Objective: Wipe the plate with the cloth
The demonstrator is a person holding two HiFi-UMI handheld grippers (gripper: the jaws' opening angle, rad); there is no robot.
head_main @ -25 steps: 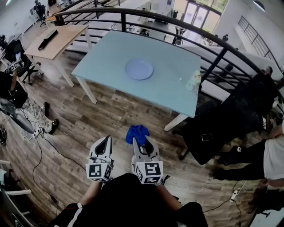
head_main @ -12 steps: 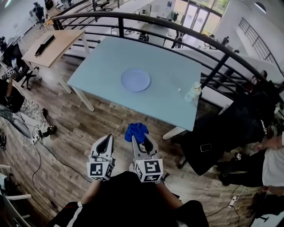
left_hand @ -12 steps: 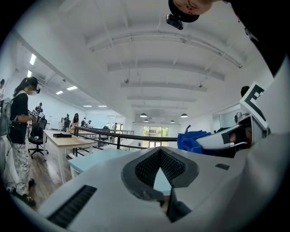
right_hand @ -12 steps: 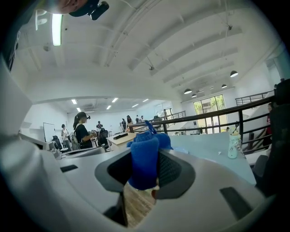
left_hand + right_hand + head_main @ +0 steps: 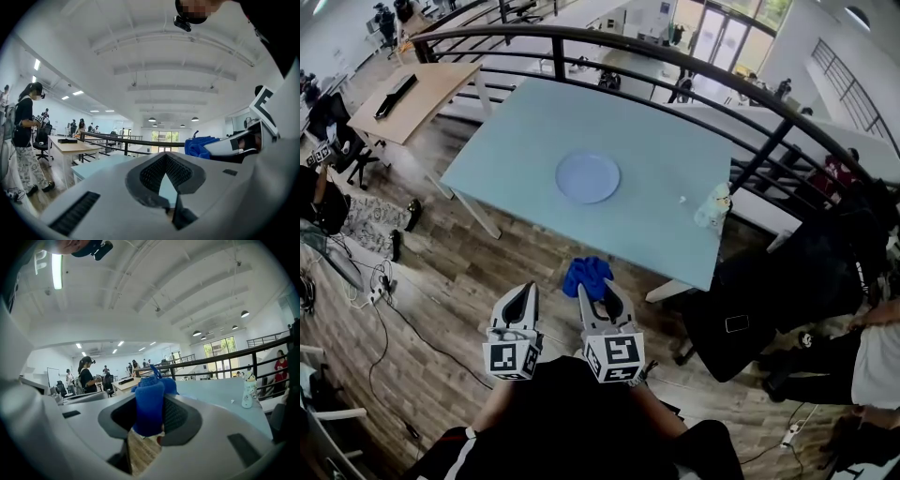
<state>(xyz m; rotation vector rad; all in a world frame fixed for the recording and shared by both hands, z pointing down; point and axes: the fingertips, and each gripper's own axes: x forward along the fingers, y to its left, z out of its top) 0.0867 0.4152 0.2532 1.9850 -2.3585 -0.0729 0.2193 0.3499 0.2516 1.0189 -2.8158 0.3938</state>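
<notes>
Here, R tongs clenched on blue cloth, L tongs pinched closed, plate on table, well apart.

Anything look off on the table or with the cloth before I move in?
Nothing stands out. The plate lies flat on the table, the cloth is clamped in the right gripper, and the small bottle stands upright, though close to the table's edge.

Right tongs hide part of the cloth — the tabletop speck is too small to identify.
</notes>
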